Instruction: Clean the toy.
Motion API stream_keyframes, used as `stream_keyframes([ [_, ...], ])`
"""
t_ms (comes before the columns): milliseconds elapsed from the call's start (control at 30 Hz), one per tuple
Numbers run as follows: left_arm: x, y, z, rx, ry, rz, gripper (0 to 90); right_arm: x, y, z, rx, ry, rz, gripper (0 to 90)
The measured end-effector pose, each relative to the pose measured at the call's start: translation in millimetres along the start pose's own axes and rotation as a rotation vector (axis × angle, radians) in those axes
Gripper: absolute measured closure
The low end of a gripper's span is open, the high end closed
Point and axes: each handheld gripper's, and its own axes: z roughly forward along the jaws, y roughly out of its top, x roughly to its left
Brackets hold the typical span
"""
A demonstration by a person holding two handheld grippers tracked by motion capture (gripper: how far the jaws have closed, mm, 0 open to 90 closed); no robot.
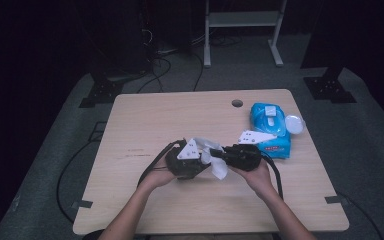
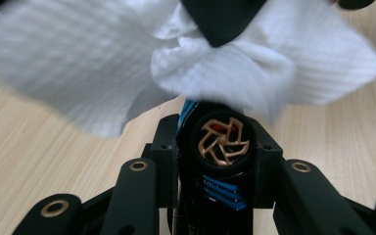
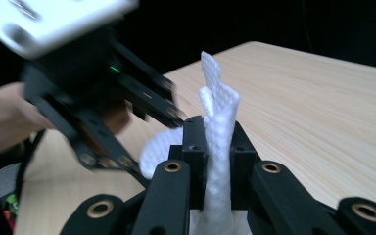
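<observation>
My right fingers (image 3: 214, 161) pinch the wet wipe (image 3: 219, 127) upright above the table (image 3: 313, 98); my left fingers (image 2: 221, 142) pinch its other end. If I pull apart too hard, I think it tears or slips.

Dim surroundings; blurred close-up foreground

Left gripper (image 1: 206, 156) shut, right gripper (image 1: 219, 155) shut
</observation>
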Motion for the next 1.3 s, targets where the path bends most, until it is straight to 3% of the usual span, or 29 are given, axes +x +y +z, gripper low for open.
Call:
stream_keyframes([
  [167, 1.8, 0.1, -0.8, -0.008, 0.001, -0.004, 64.1, -10.6, -10.9, -1.2, 0.039, -0.055, 0.015, 81.7],
  [433, 2.3, 2.4, -4.0, -0.04, 0.0, -0.017, 64.4, -3.2, 0.0, -4.7, -0.04, 0.002, 0.034, 81.6],
  [533, 2.0, 2.2, -4.7, -0.039, 0.005, -0.017, 64.4, -6.2, -2.8, -4.5, -0.024, -0.017, 0.025, 81.6],
  [633, 3.7, 1.5, -7.0, -0.055, -0.001, -0.027, 64.4, -13.2, -11.7, -4.8, -0.001, -0.039, 0.05, 81.6],
  [800, 3.5, 2.3, -6.2, -0.068, -0.005, -0.031, 64.4, -6.0, -4.1, -6.3, -0.043, -0.008, 0.044, 81.7],
  [867, 3.9, 2.9, -7.7, -0.076, -0.007, -0.032, 64.4, -4.6, -1.3, -6.6, -0.042, -0.01, 0.027, 81.7],
  [1133, 4.9, 2.9, -11.8, -0.096, -0.006, -0.046, 64.6, -17.2, -17.3, -6.2, 0.003, -0.042, 0.07, 81.7],
  [1300, 4.4, 0.9, -8.1, -0.081, -0.013, -0.042, 64.7, -10.9, -9.3, -6.3, -0.034, -0.011, 0.068, 81.7],
])
